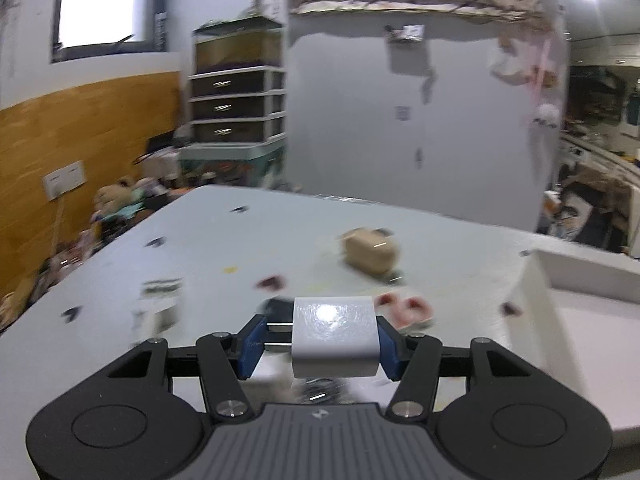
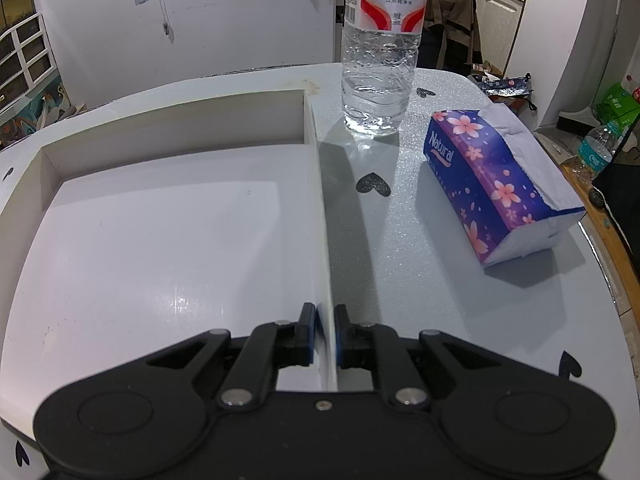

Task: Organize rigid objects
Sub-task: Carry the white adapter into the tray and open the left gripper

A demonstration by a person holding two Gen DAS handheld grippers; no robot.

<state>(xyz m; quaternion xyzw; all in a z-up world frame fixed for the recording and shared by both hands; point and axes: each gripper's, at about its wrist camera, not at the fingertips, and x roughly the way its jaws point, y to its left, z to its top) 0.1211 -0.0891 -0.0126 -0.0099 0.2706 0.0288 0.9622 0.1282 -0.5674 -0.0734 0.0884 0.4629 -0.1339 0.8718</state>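
Risk sits mostly with the left gripper (image 1: 318, 342): its blue pads clamp a glossy white block (image 1: 334, 334) by two smooth sides, and the view is smeared as if mid-swing, so I judge a fast carry could let the block slip out or twist in the grip before it gets over the white tray (image 1: 576, 312), which lies to the right of the block. Clipping the tray's near wall on the way in is the other hazard. Beyond the block, on the grey table (image 1: 248, 240), a tan boxy object (image 1: 370, 254) and some small red-and-white pieces (image 1: 408, 308) remain loose, too blurred to name.

In the right wrist view, the right gripper (image 2: 325, 336) is pinched shut on the tray's right wall (image 2: 320, 208), steadying it; releasing early could let the tray slide. The tray holds nothing. A water bottle (image 2: 380, 48) and a tissue pack (image 2: 500, 184) stand right of the tray.
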